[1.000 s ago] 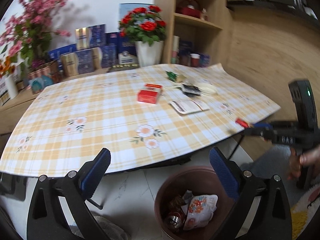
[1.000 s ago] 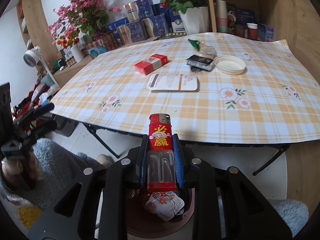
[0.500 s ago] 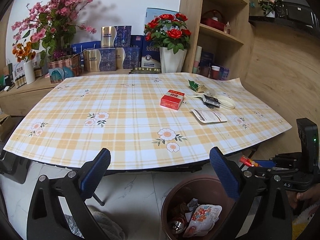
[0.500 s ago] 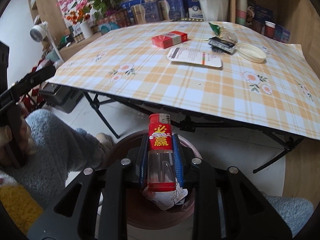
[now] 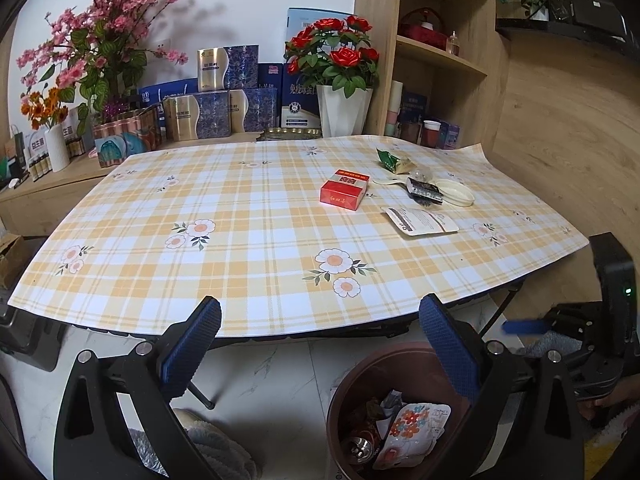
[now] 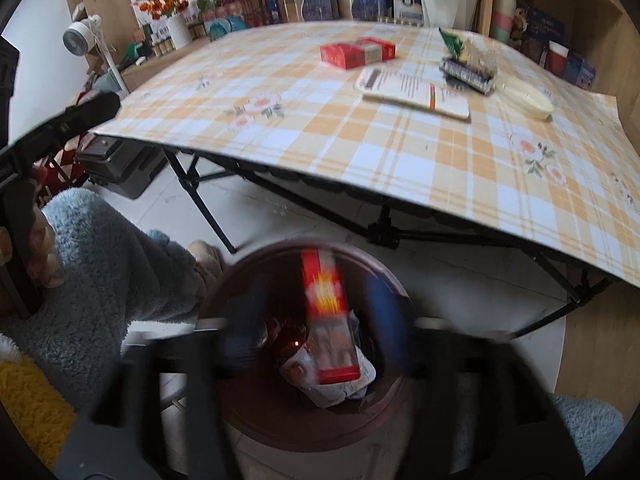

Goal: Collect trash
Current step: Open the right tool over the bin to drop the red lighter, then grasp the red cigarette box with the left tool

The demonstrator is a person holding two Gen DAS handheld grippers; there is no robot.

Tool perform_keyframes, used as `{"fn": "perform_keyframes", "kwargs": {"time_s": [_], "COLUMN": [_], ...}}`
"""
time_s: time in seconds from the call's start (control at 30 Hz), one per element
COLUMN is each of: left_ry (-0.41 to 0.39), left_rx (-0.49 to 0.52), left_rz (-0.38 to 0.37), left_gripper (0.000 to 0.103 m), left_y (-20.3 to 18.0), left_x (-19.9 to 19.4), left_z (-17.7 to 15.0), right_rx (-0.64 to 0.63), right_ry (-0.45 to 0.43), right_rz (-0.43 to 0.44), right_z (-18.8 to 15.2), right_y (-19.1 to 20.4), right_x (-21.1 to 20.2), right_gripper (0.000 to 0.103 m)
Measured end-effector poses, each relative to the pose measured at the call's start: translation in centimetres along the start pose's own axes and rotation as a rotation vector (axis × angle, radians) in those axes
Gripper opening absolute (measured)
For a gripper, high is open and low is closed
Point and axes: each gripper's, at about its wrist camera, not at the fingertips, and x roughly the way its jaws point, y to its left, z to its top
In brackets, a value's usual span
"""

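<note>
A brown trash bin (image 5: pixel 362 376) (image 6: pixel 264 412) stands on the floor below the table's front edge, with wrappers inside. My right gripper (image 6: pixel 316 320) is over the bin, blurred, its jaws spread apart. A red lighter (image 6: pixel 328 320) hangs loose between them, over the bin. My left gripper (image 5: pixel 320 344) is open and empty, above the floor beside the bin. On the table lie a red cigarette pack (image 5: pixel 343 189), a white pouch (image 5: pixel 420 221), a black wrapper (image 5: pixel 424 191), a green wrapper (image 5: pixel 390 159) and a white lid (image 5: pixel 456 192).
The checked tablecloth (image 5: pixel 240 240) overhangs a black folding frame. Flower pots and boxes line the shelf behind. A wooden shelf unit (image 5: pixel 440 52) stands at the back right. My fleece-clad leg (image 6: pixel 108 264) is left of the bin.
My right gripper has opened over the bin and let go of the red lighter, which is dropping. The left gripper's view has shifted slightly.
</note>
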Motion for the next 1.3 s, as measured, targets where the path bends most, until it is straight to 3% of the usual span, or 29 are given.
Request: {"fn": "perform_keyframes", "kwargs": {"time_s": [0.1,0.2,0.67,0.87,1.1,1.3], "left_ry": [0.002,0.001,0.008,0.056,0.074,0.126], "left_rx": [-0.002,-0.001,-0.012,-0.033,0.014,0.016], "left_rz": [0.002,0.002,0.010,-0.018,-0.086,-0.153], "left_gripper": [0.097,0.097,0.097,0.097,0.097,0.097], "left_y": [0.1,0.1,0.4,0.9,-0.1,-0.7], "left_x": [0.0,0.0,0.1,1.0,3.5,8.9], "left_z": [0.0,0.0,0.0,0.5,4.2,9.3], "right_rx": [-0.003,0.012,0.081,0.185,0.257,0.305], "right_ry": [-0.016,-0.014,-0.004,-0.046,-0.106,-0.136], "right_rz": [-0.032,-0.052,-0.083,-0.087,-0.132,-0.176], "right_z": [0.1,0.1,0.2,0.9,3.0,5.0], "right_y": [0.1,-0.3,-1.7,-4.0,-8.2,-12.0], "right_x": [-0.3,-0.3,-0.2,-1.2,-2.0,-2.0], "right_gripper": [0.090,0.096,0.097,0.097,0.097,0.097]}}
